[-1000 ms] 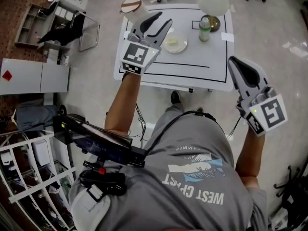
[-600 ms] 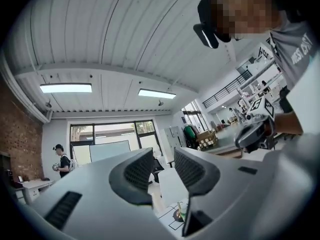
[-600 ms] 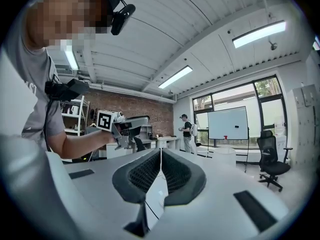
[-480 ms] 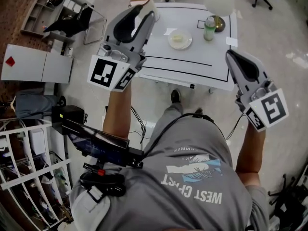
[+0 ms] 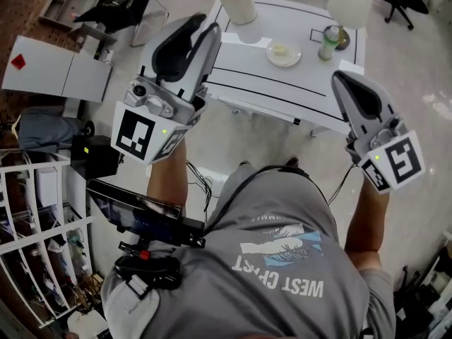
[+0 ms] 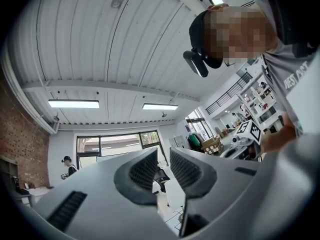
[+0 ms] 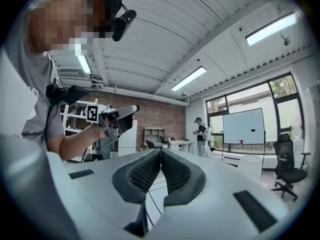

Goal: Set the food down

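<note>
- Since a second ago my left hand-held gripper (image 5: 207, 28) has pulled back from the counter (image 5: 247, 58) and come up toward my head. It now looms large in the head view at 11 o'clock from me, with its tip showing against the counter's left edge.
- Its jaws have just been closing. In the left gripper view the left hand-held gripper (image 6: 164, 151) has a narrow gap between the pads and nothing in it.
- My right hand-held gripper (image 5: 340, 78) hangs at 1 o'clock, near the counter's near-right corner, about where it was before.
- In the right gripper view the right hand-held gripper (image 7: 161, 151) has its pads meeting at the tips, with nothing between them.
- The food (image 5: 281, 49), a pale piece, lies on a small plate (image 5: 295, 57) on the counter, well apart from both grippers.
- A bottle (image 5: 329, 42) stands at 3 o'clock from the plate.
- A white tub with a brown lid (image 5: 236, 2) is at 10 o'clock from the plate, by the counter's far-left corner.
</note>
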Demonstrator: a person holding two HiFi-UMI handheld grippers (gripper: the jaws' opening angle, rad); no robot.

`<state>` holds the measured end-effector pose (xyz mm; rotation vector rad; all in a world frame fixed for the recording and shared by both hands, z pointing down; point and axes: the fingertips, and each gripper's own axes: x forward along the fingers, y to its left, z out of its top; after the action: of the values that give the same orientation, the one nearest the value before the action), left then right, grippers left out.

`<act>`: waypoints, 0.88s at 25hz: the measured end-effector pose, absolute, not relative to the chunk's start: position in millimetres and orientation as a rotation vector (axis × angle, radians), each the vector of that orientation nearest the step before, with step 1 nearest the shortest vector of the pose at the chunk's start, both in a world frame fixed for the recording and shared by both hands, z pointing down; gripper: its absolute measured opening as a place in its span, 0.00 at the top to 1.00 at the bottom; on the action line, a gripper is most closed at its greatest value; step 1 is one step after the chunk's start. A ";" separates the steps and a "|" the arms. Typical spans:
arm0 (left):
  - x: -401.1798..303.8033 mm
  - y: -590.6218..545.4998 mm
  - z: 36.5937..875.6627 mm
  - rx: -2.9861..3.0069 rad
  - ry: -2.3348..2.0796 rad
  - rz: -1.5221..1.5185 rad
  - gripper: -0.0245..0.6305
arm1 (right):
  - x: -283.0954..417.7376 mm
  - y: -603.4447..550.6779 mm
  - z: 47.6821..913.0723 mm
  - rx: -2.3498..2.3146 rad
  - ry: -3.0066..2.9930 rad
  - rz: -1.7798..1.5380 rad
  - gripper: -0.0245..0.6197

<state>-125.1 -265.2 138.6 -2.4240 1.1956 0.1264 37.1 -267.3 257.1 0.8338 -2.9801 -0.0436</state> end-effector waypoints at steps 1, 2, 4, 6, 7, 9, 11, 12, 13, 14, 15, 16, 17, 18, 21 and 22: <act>-132.4 -258.5 136.4 -2.426 1.192 0.136 0.84 | 29.8 -264.1 254.3 0.833 -2.984 -0.052 0.95; -140.3 -251.5 134.3 -2.428 1.188 0.146 0.84 | 22.3 -260.5 251.5 0.835 -2.988 -0.061 0.95; -157.6 -237.2 130.0 -2.422 1.176 0.163 0.86 | 6.3 -252.7 246.0 0.847 -2.994 -0.080 0.95; -177.1 -223.0 127.7 -2.417 1.166 0.174 0.87 | -10.4 -243.1 241.6 0.865 -3.000 -0.091 0.95; -187.6 -215.8 126.9 -2.418 1.162 0.178 0.88 | -19.2 -237.2 239.3 0.875 -3.004 -0.091 0.95; -209.7 -201.1 124.8 -2.425 1.154 0.182 0.89 | -38.1 -223.9 232.7 0.891 -3.011 -0.094 0.95; -230.7 -186.6 124.6 -2.442 1.142 0.186 0.91 | -57.1 -209.2 226.1 0.908 -3.012 -0.100 0.95; -240.0 -179.6 125.7 -2.455 1.134 0.190 0.92 | -66.0 -201.0 223.5 0.916 -3.012 -0.101 0.95; -248.2 -172.9 127.4 -2.469 1.124 0.194 0.93 | -74.4 -192.7 221.3 0.923 -3.012 -0.104 0.95; -255.6 -166.7 129.5 -2.482 1.114 0.198 0.93 | -82.1 -184.6 219.5 0.929 -3.012 -0.108 0.95; -262.4 -160.9 132.0 -2.495 1.106 0.199 0.94 | -89.2 -176.9 217.9 0.936 -3.011 -0.113 0.95; -268.5 -155.6 134.8 -2.511 1.098 0.200 0.95 | -95.4 -169.2 216.7 0.945 -3.009 -0.118 0.95; -274.1 -150.5 137.8 -2.529 1.091 0.202 0.95 | -100.9 -161.5 215.8 0.955 -3.006 -0.122 0.95; -279.1 -145.5 140.6 -2.549 1.084 0.204 0.95 | -105.7 -153.9 215.1 0.964 -3.003 -0.125 0.95; -290.1 -130.7 146.5 -2.592 1.062 0.218 0.95 | -116.9 -133.1 213.8 0.982 -2.996 -0.130 0.95; -292.4 -126.4 148.2 -2.600 1.054 0.221 0.95 | -119.8 -126.8 213.1 0.986 -2.997 -0.129 0.95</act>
<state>-292.4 -126.4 148.2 -2.6001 1.0540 0.2206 -119.8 -126.8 213.1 0.9862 -2.9968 -0.1293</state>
